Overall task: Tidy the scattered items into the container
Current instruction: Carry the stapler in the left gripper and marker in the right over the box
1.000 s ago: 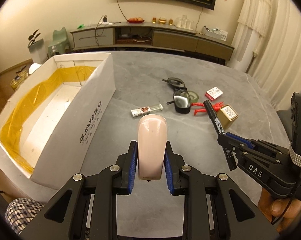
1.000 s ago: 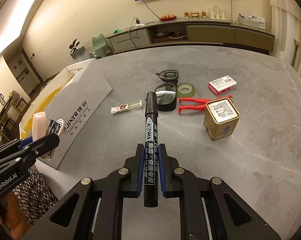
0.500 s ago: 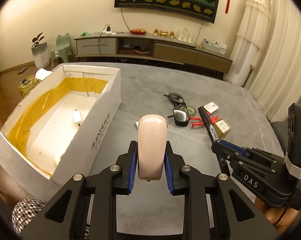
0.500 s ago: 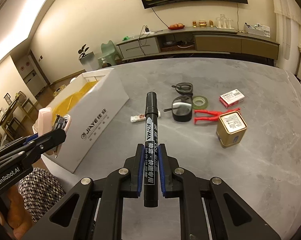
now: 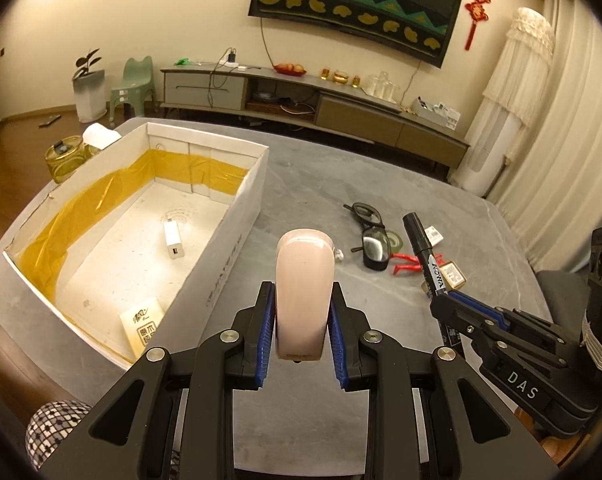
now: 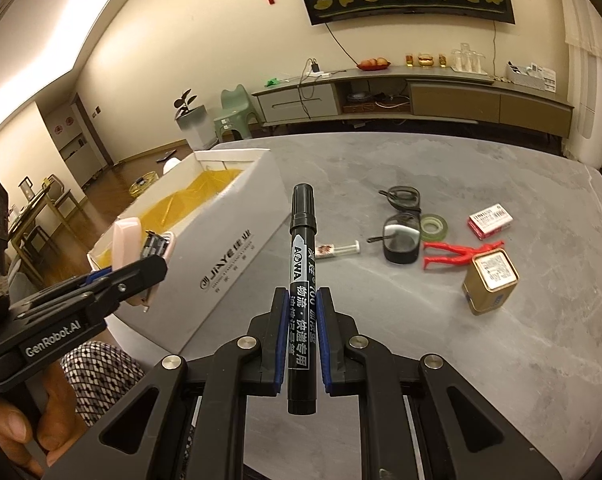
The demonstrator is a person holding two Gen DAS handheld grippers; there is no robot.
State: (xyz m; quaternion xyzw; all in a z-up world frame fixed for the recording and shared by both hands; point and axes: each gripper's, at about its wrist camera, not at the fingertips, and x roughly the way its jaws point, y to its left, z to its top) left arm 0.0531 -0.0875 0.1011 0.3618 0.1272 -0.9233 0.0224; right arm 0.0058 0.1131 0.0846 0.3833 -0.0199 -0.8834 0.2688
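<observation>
Both grippers have lifted clear of the table (image 6: 481, 360), left gripper (image 5: 300, 322) clamping pink stapler (image 5: 304, 292), right gripper (image 6: 300, 334) clamping black marker (image 6: 302, 280), ready for the box (image 5: 237, 236).

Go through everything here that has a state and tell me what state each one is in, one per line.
left gripper: shut on pink stapler
right gripper: shut on black marker, capped
white box: open, charger and packet inside
glasses: folded, on table
tape roll: lying flat
gold tin: lid on, tilted

both your wrist cameras look forward over their tongs, high above the tabletop (image 5: 301, 184), sharing the box (image 6: 237, 240).
</observation>
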